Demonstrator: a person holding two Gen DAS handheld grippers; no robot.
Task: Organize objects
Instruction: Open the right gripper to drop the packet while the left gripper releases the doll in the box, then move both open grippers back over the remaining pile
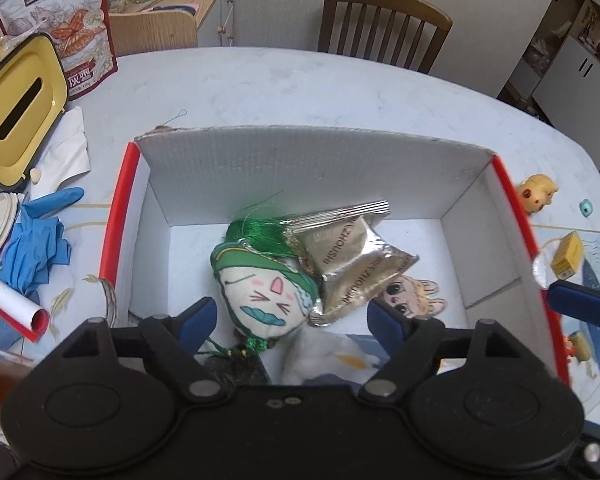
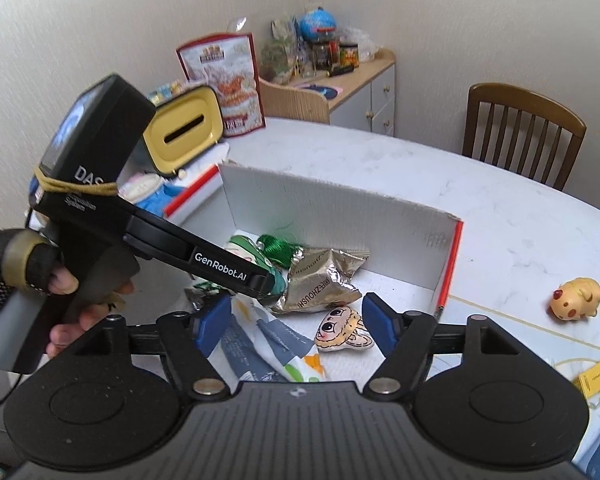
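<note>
Cardboard box (image 1: 312, 160) sits on our table (image 1: 340, 88), collecting a green cat sachet (image 1: 264, 292), foil packets (image 1: 352, 264) and a sticker. Both our left gripper (image 1: 290, 316) and right gripper (image 2: 296, 320) hover above it, jaws spread, empty. A toy pig (image 2: 578, 298) waits outside.

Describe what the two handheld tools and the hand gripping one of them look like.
Both are matte black with blue finger pads on hinged linkages and round discs either side. The left tool has a pistol handle, white "GenRobot.AI" lettering, a boxy top with a screen, and a rubber band around it. The hand wears a black knit sleeve and an olive strap.
</note>
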